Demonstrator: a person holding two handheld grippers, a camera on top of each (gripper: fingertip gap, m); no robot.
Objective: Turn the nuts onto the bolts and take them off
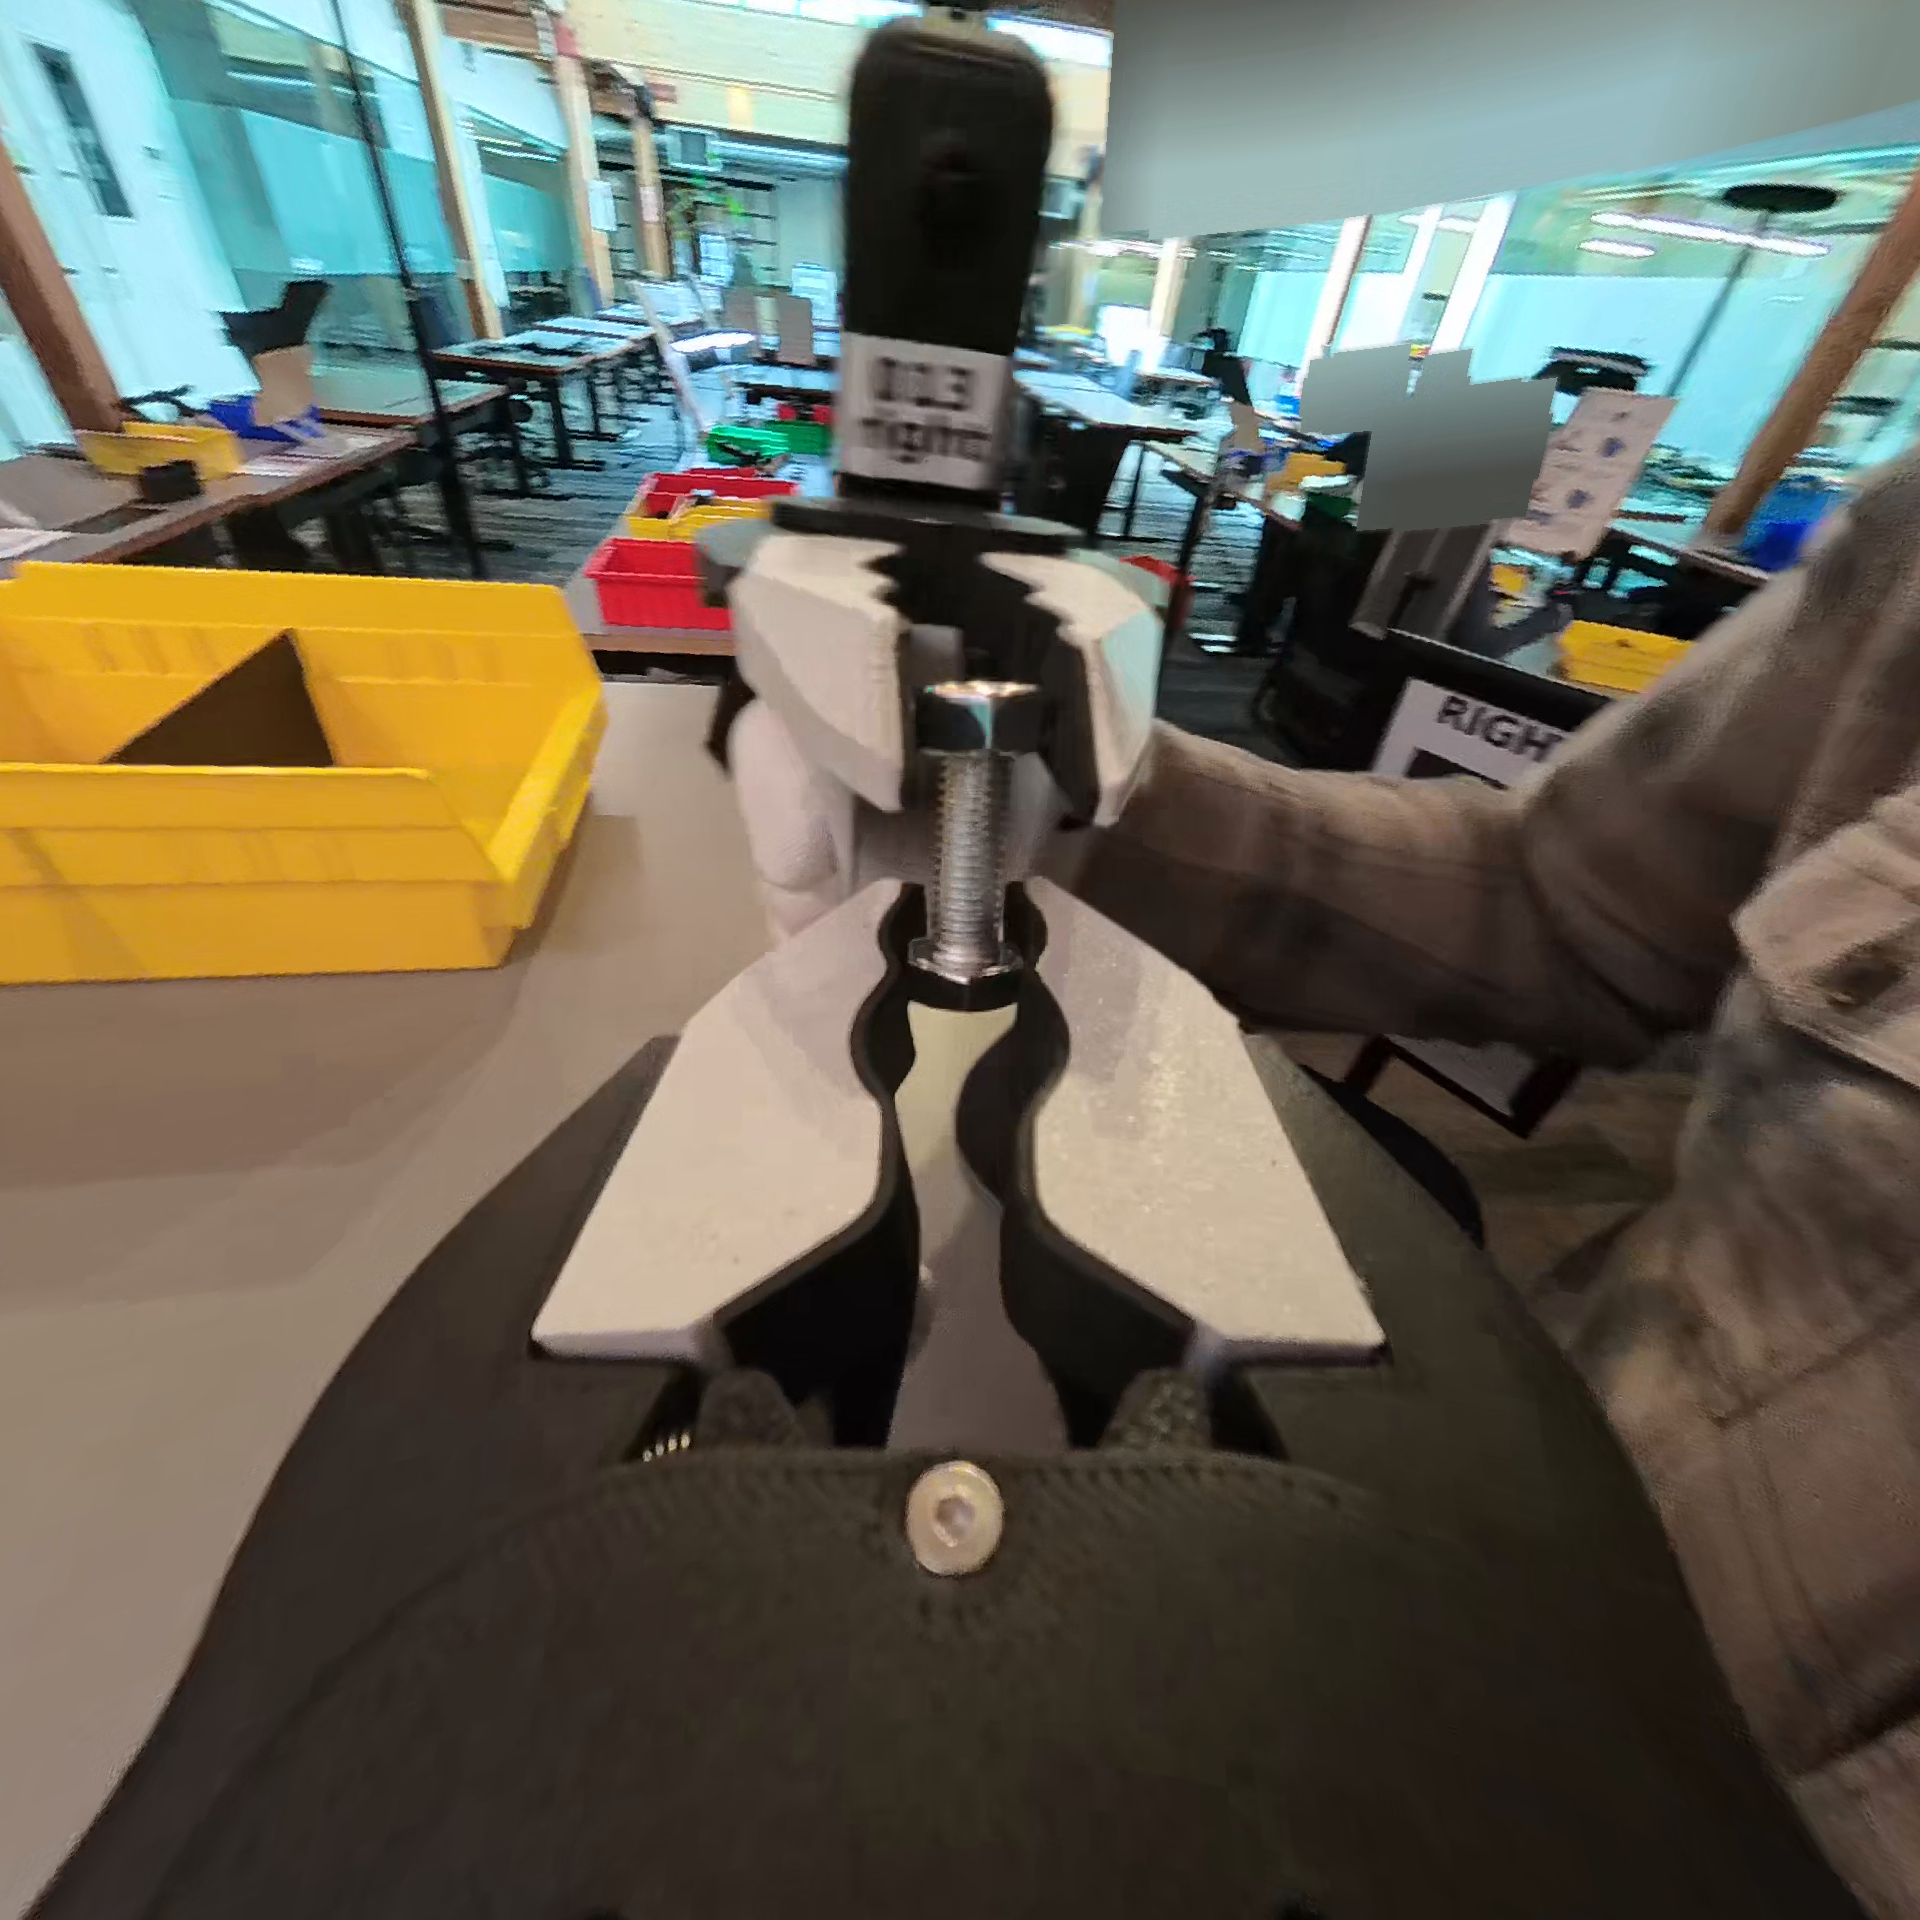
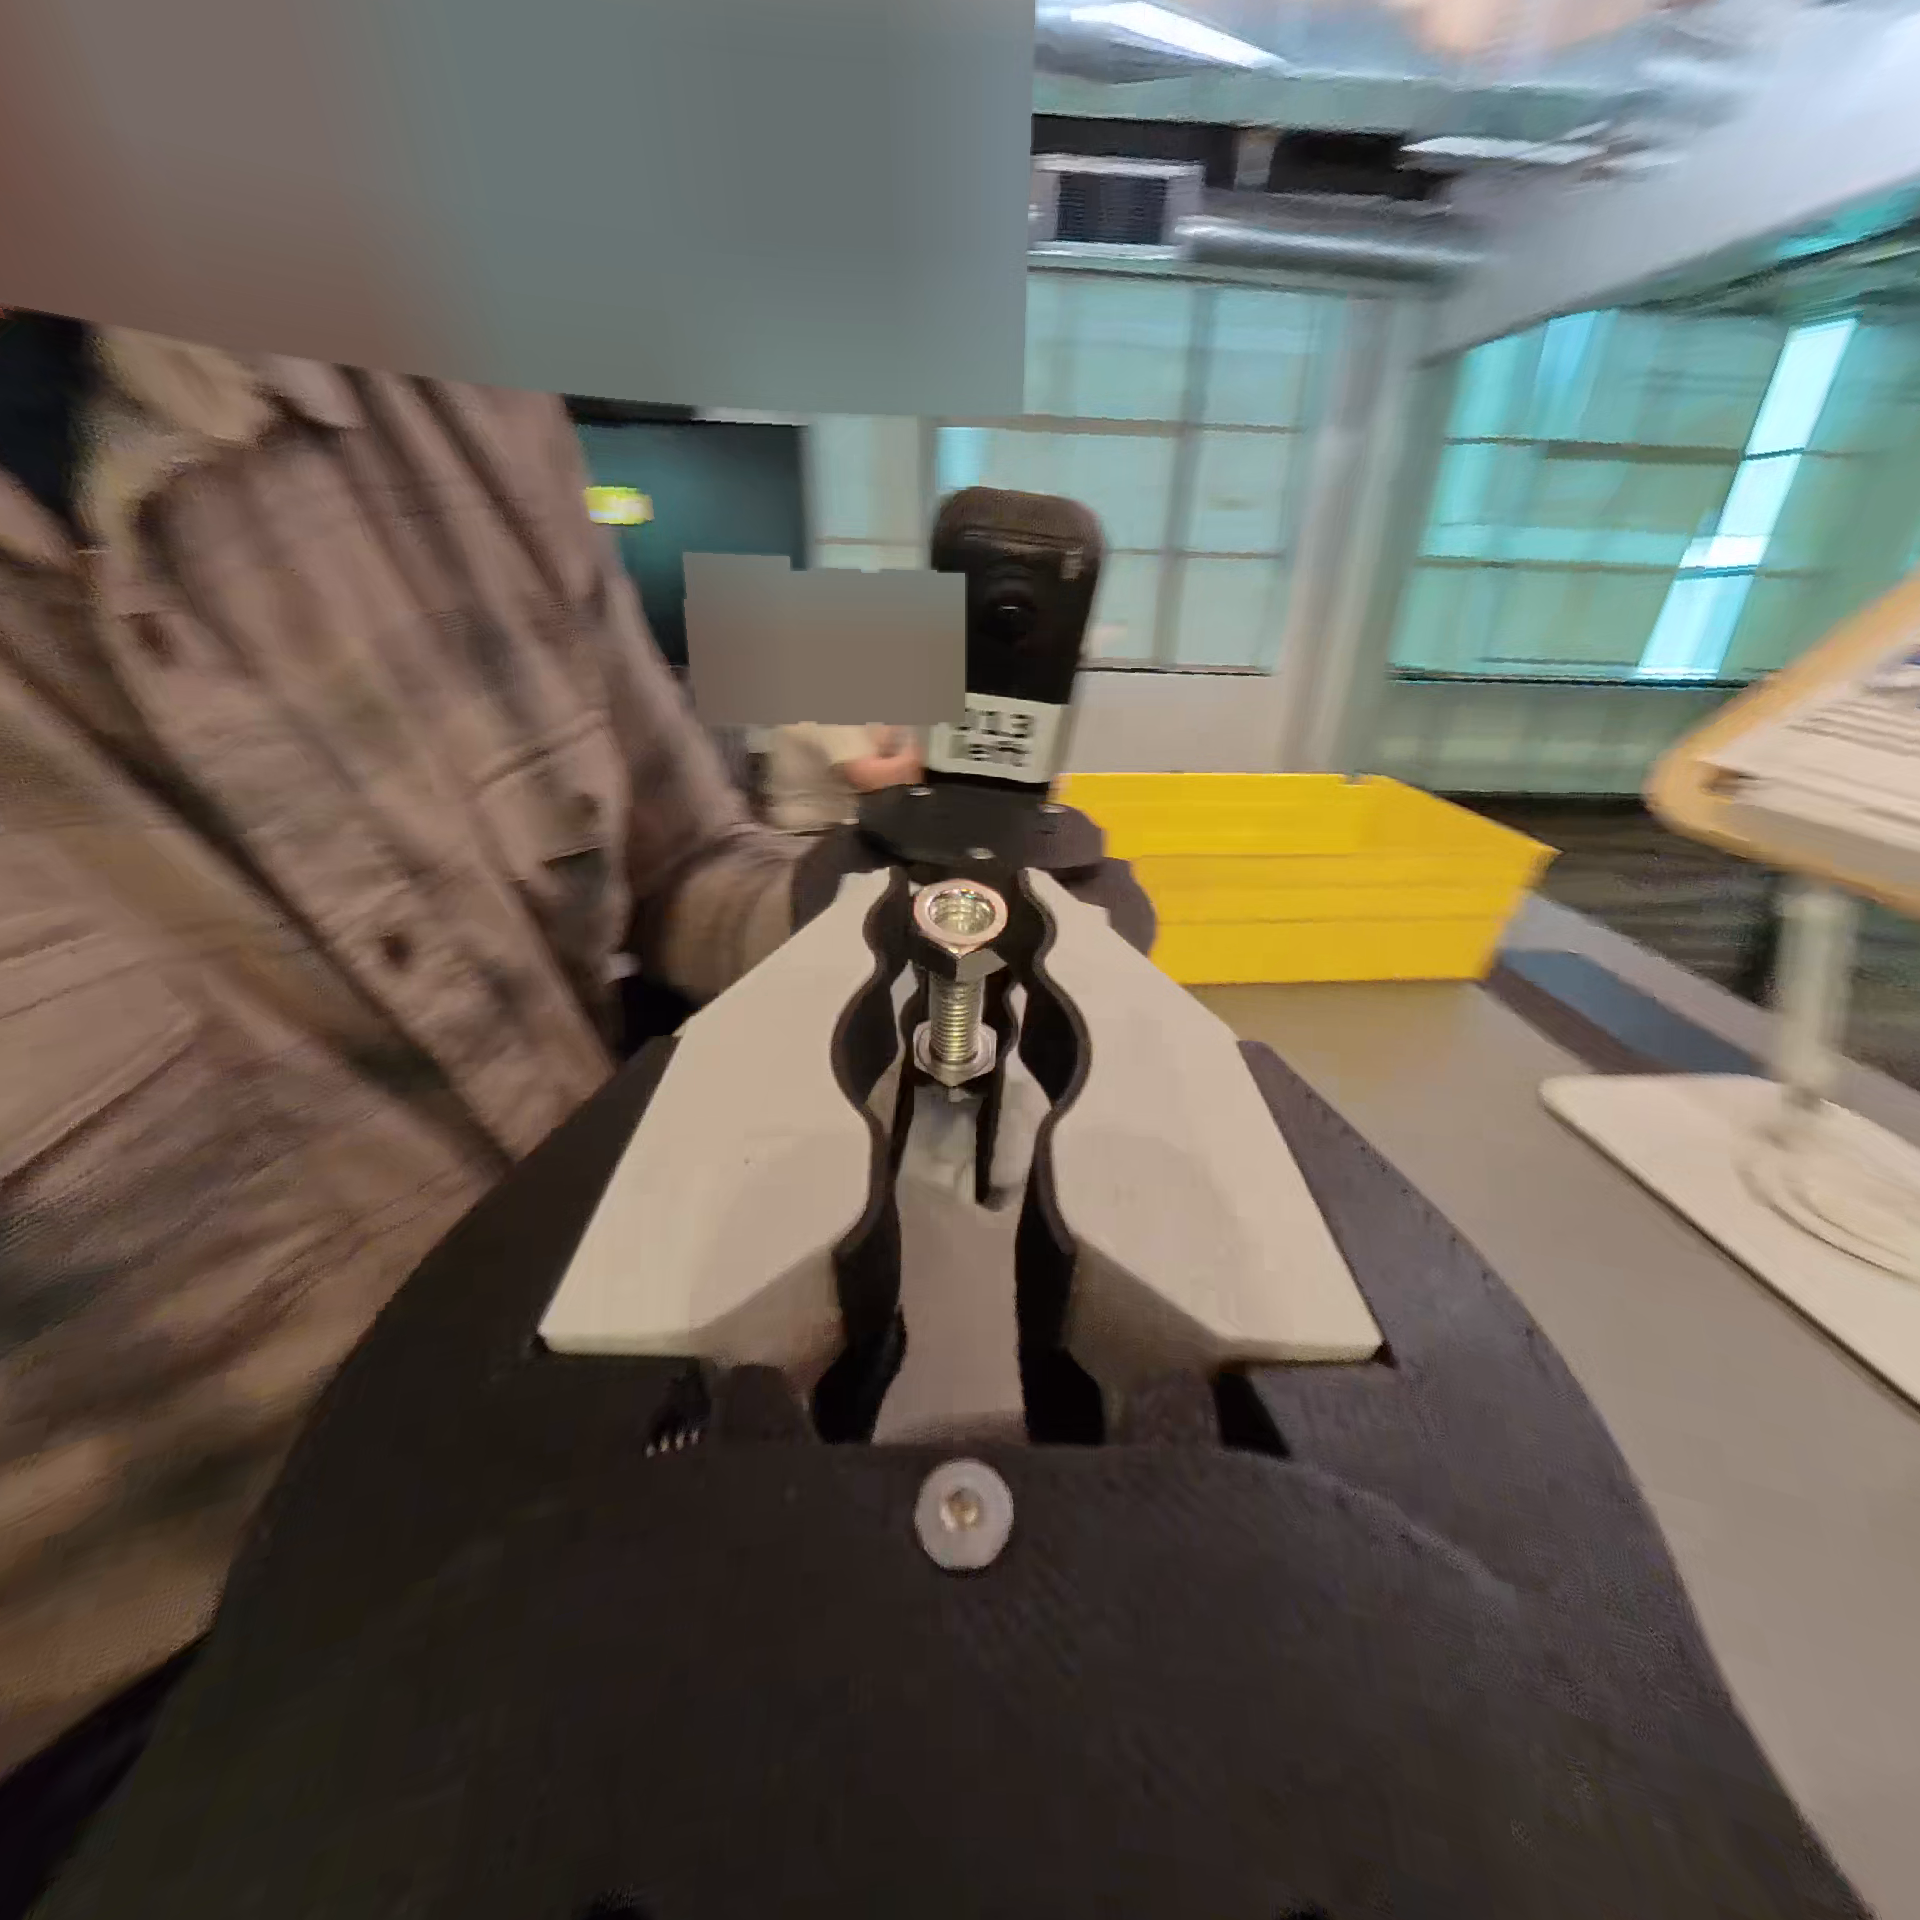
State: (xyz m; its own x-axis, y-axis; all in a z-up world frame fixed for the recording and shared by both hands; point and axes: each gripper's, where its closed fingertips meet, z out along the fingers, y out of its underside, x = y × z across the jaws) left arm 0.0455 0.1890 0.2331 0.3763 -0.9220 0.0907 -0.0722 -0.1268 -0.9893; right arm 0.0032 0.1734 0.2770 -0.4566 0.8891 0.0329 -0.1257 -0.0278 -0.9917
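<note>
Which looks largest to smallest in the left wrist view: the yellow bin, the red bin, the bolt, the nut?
1. yellow bin, by far.
2. bolt and red bin: about alike in the picture. The bolt is close to the camera and the bin far off, so I won't rank them.
3. nut, smallest.

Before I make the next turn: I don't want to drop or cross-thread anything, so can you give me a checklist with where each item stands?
1. Left gripper shut on the nut: ok.
2. Right gripper shut on the bolt at its head: ok.
3. Nut on the thread, at the end away from the head: ok.
4. Nut square to the thread, not cross-threaded: cannot tell.
5. Bolt in line between the two grippers: ok.
6. Yellow bin on the table clear of both grippers: ok, it stands off to one side.
</note>
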